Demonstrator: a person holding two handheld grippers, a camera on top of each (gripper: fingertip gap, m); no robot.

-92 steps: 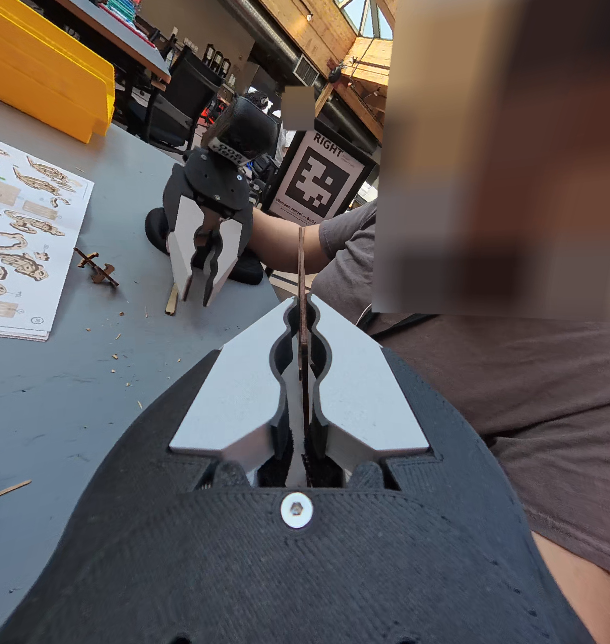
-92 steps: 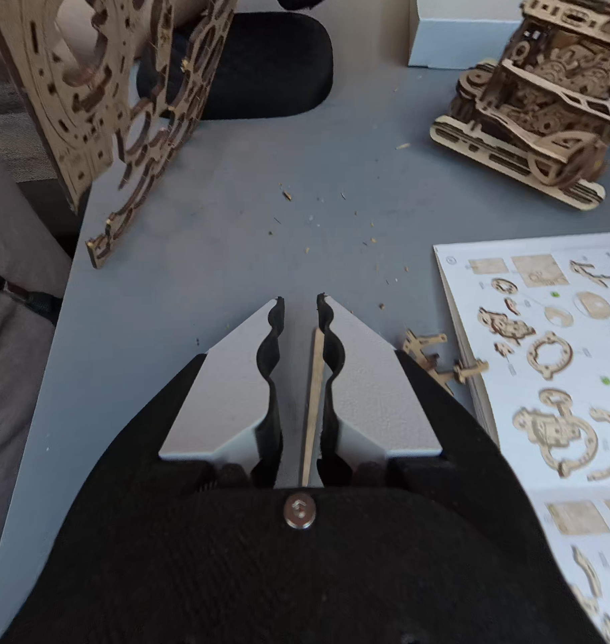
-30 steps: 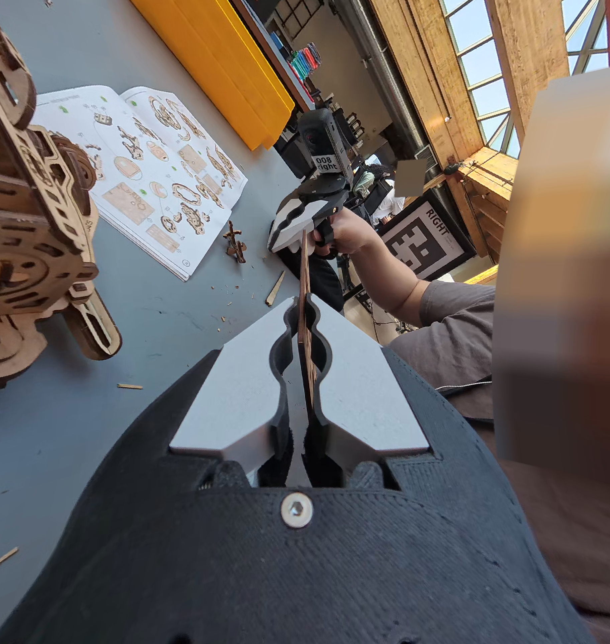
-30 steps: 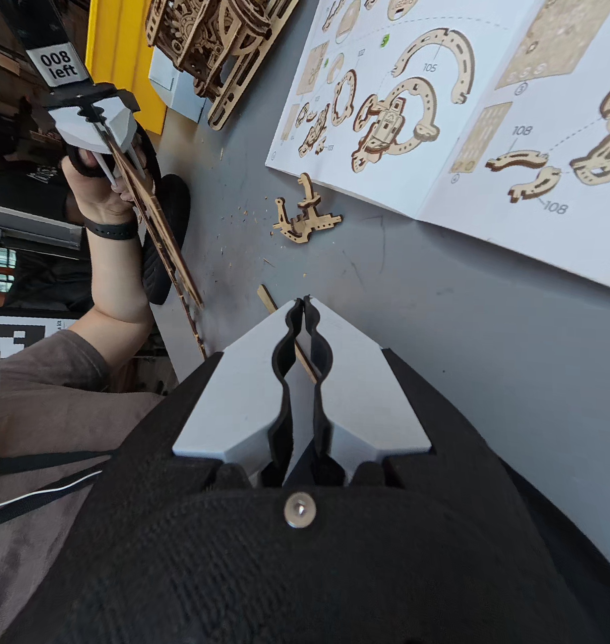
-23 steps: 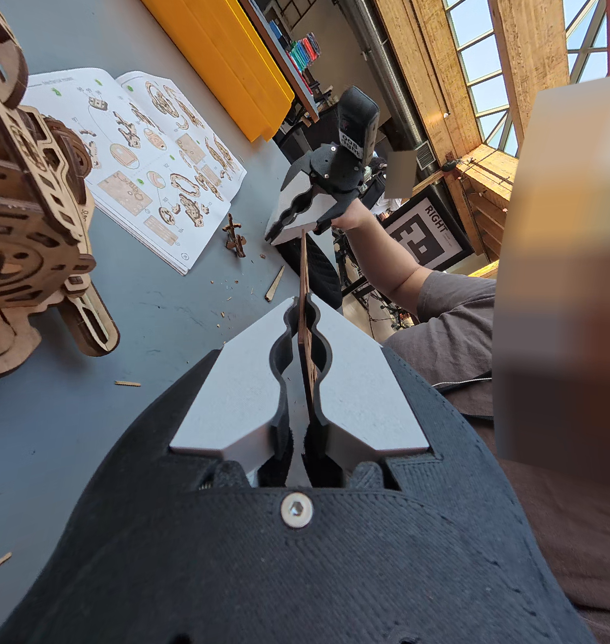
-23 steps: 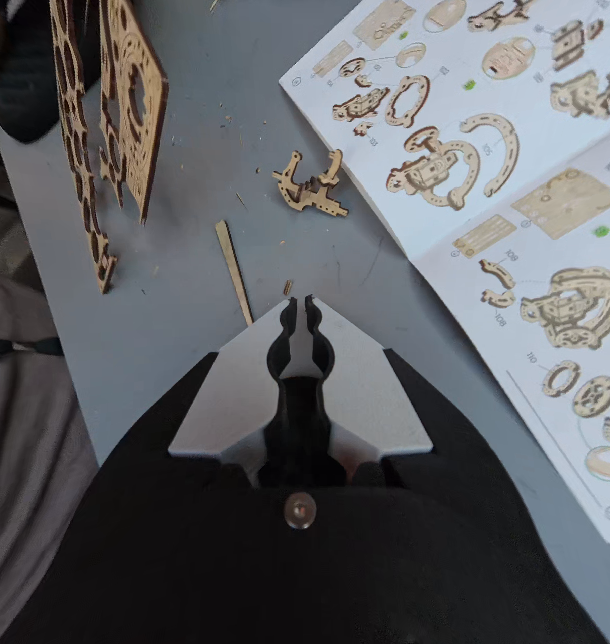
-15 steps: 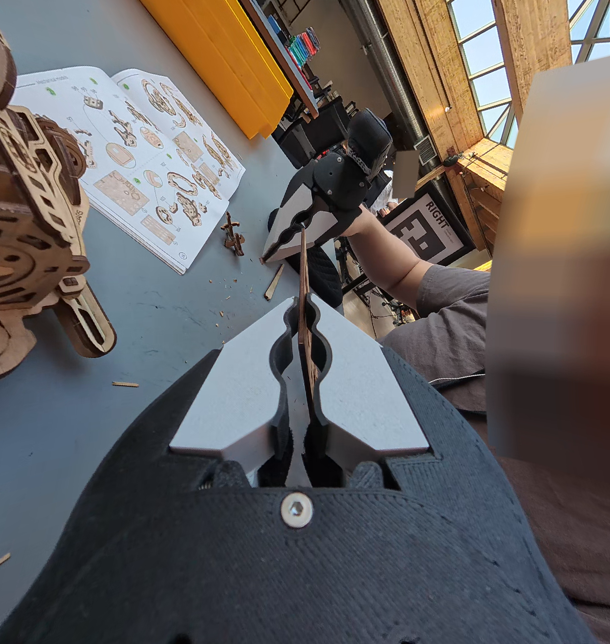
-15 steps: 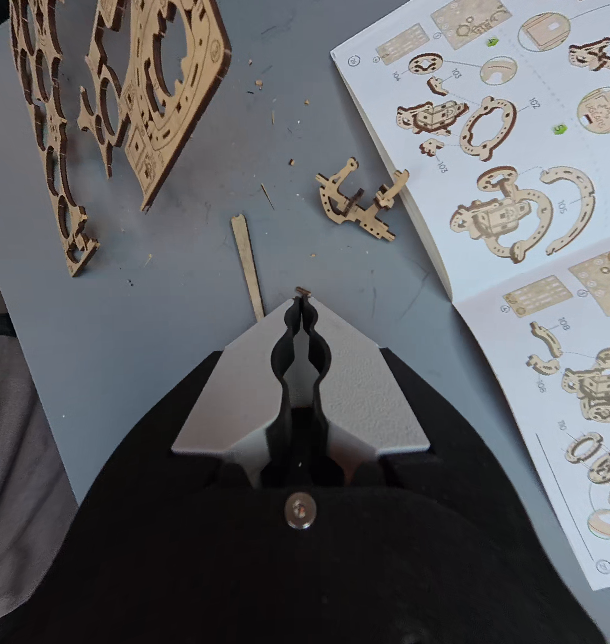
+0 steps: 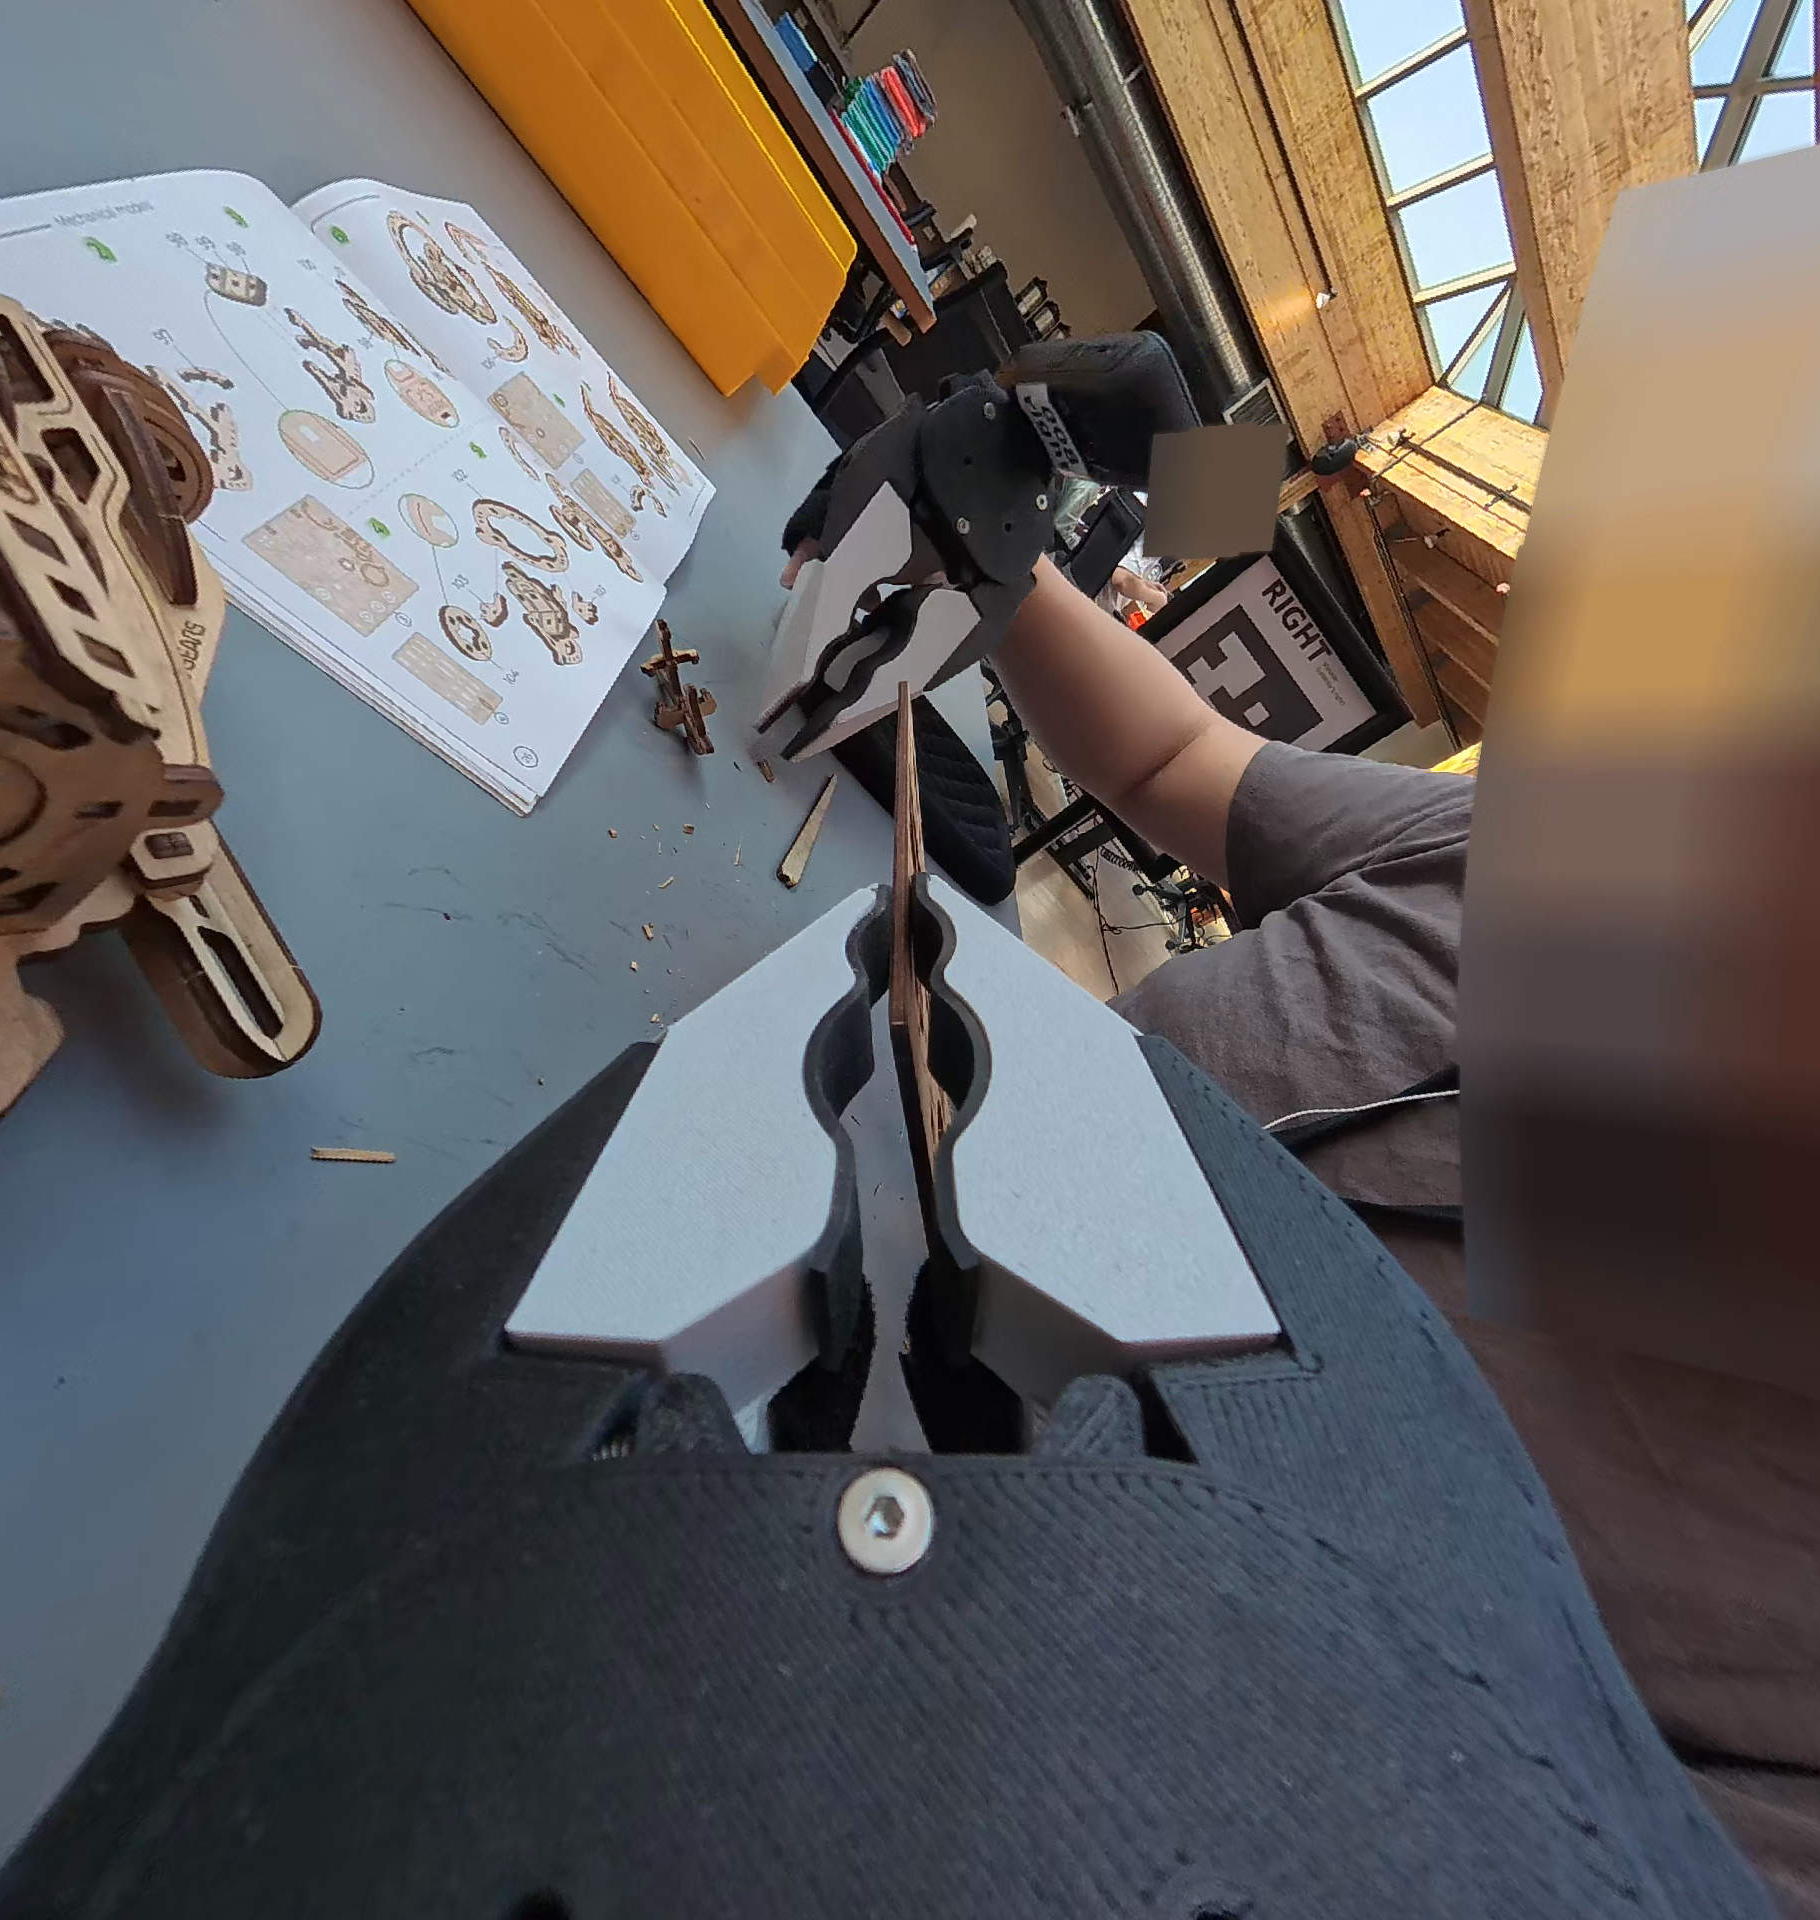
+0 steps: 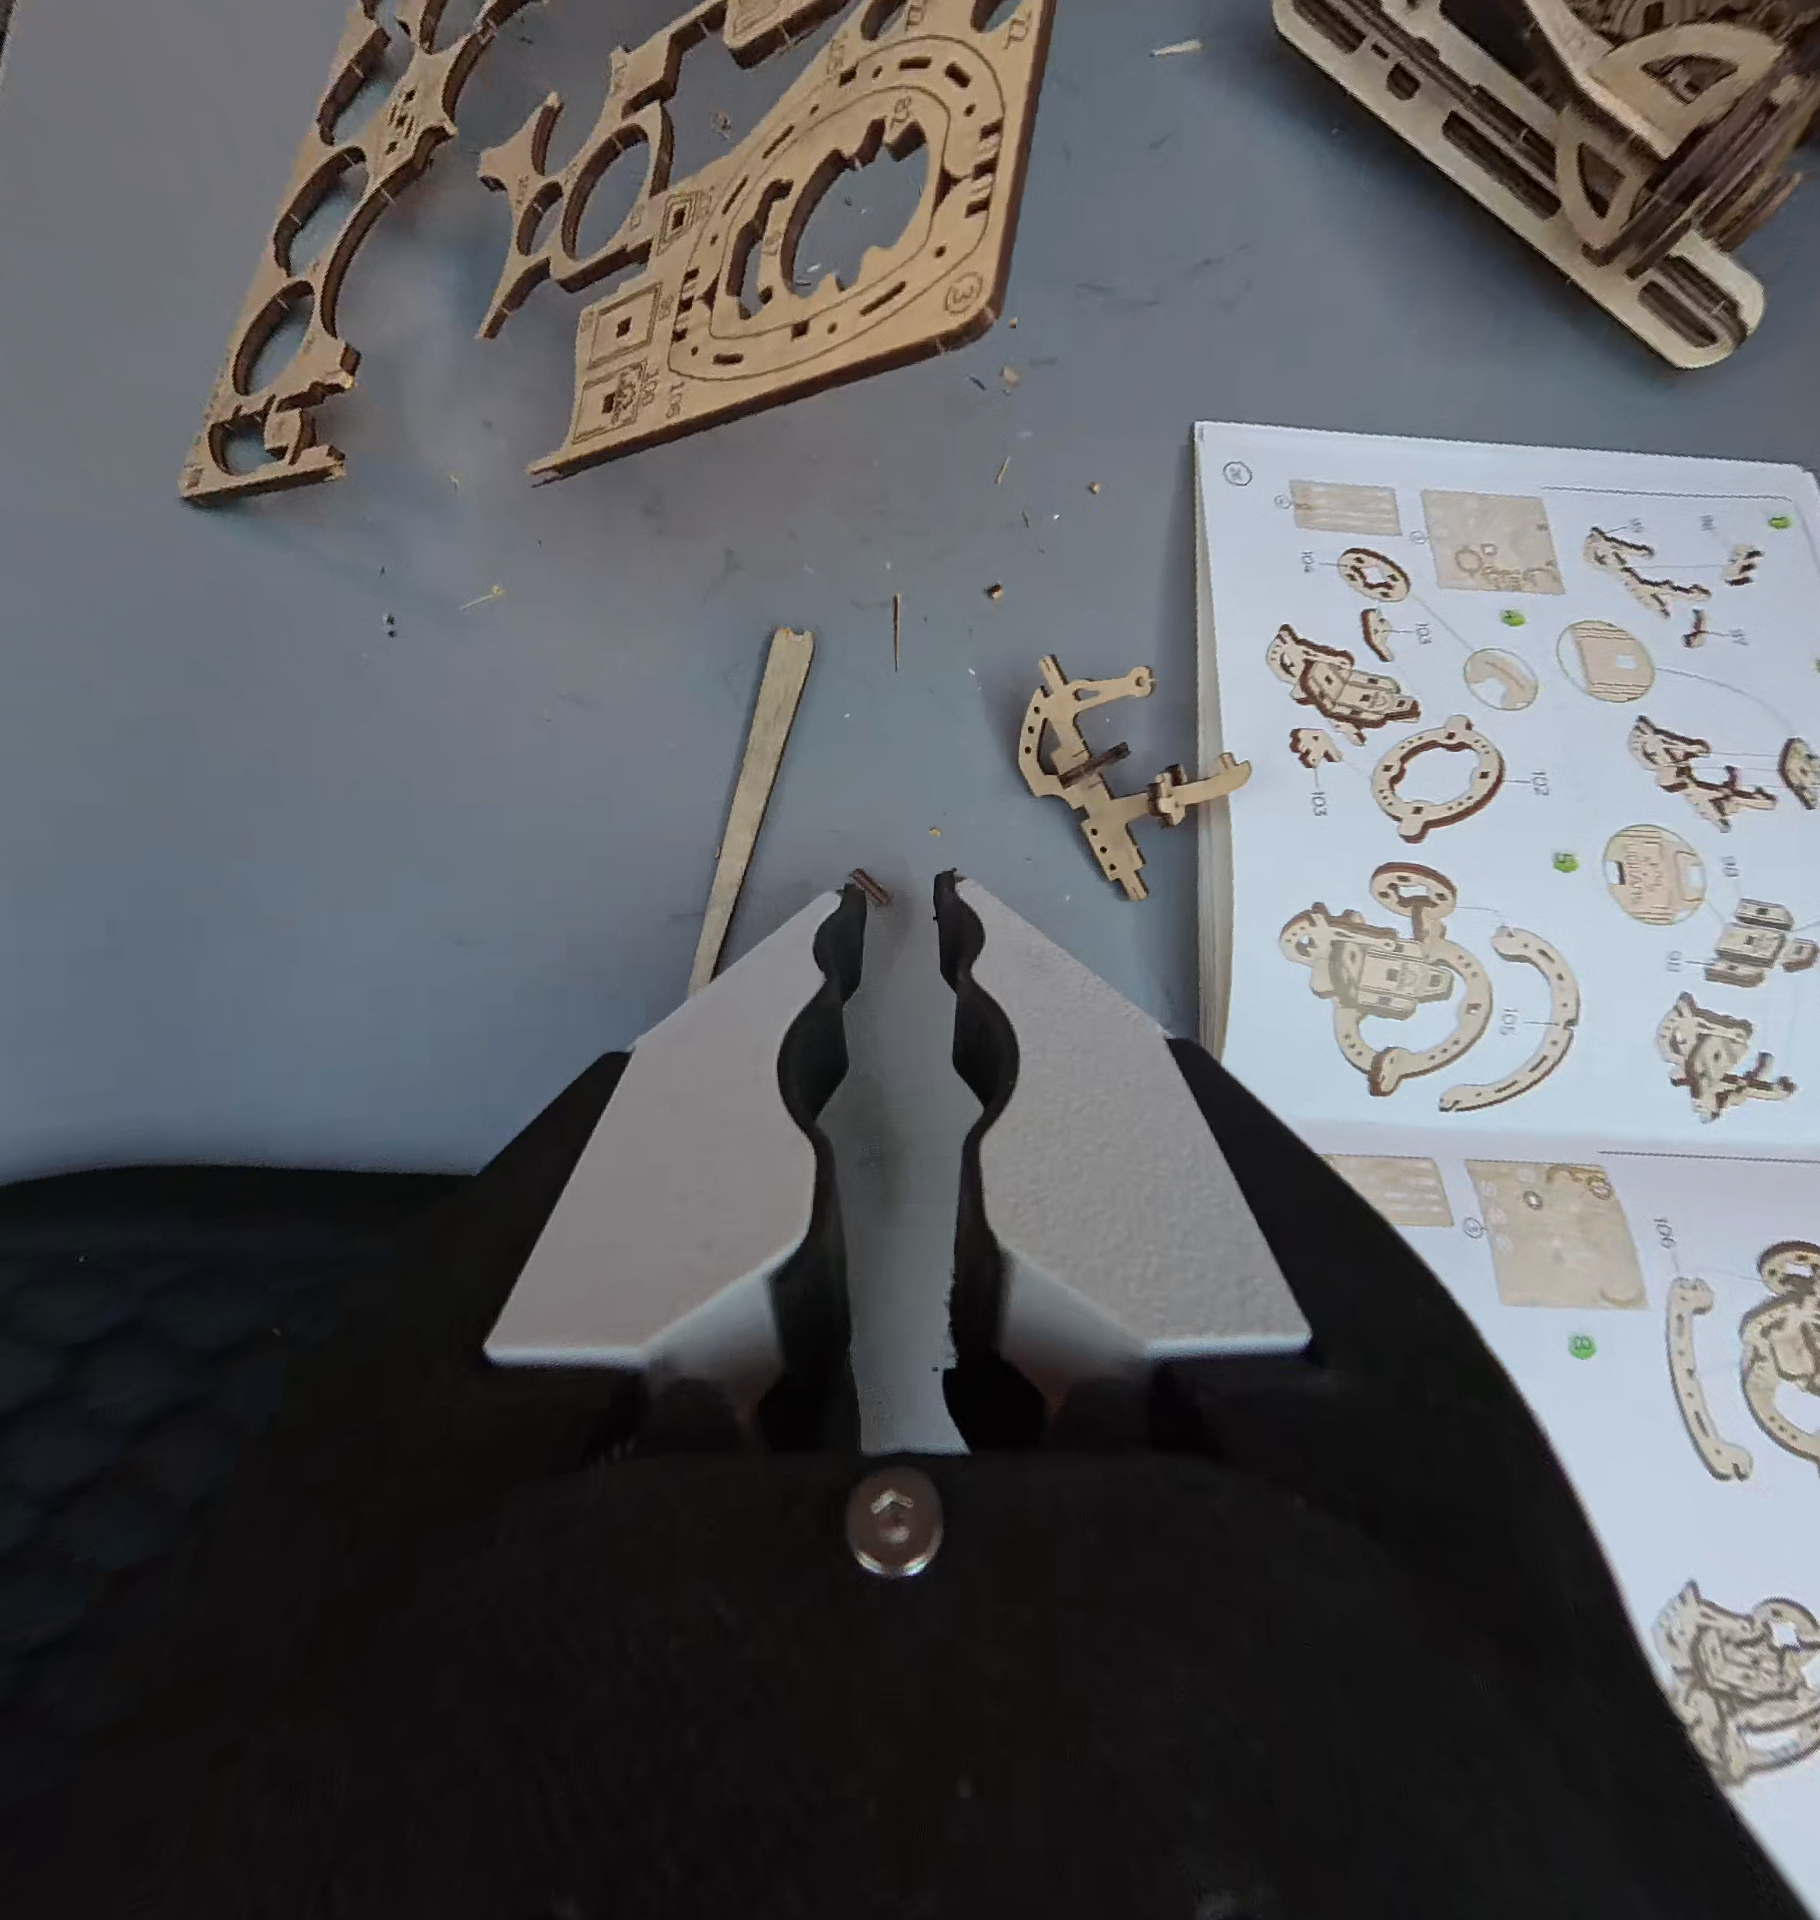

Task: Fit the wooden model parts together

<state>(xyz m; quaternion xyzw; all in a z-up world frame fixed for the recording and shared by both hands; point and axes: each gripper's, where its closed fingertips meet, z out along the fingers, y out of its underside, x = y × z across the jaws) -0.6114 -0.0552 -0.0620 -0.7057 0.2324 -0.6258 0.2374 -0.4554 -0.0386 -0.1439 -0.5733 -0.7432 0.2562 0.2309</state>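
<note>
Left claw (image 9: 895,902) clamping wooden sheet (image 9: 904,790) edge-on, right claw (image 10: 901,885) narrowly parted, tiny peg (image 10: 871,884) at its left tip

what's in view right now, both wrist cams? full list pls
wooden parts sheet: 1, tan, punched-out, clamped on edge in the left gripper above the table
flat wooden stick: 1, pale, on the table ahead of the right gripper
small wooden sub-assembly: 1, tan, beside the booklet
tiny wooden piece: 1, brown, at the right gripper's tip
assembled wooden model: 1, brown, far side of table
instruction booklet: 1, white, open
yellow bin: 1, table's end
table: 1, grey, strewn with chips
left gripper: shut on sheet
right gripper: open, empty
</note>
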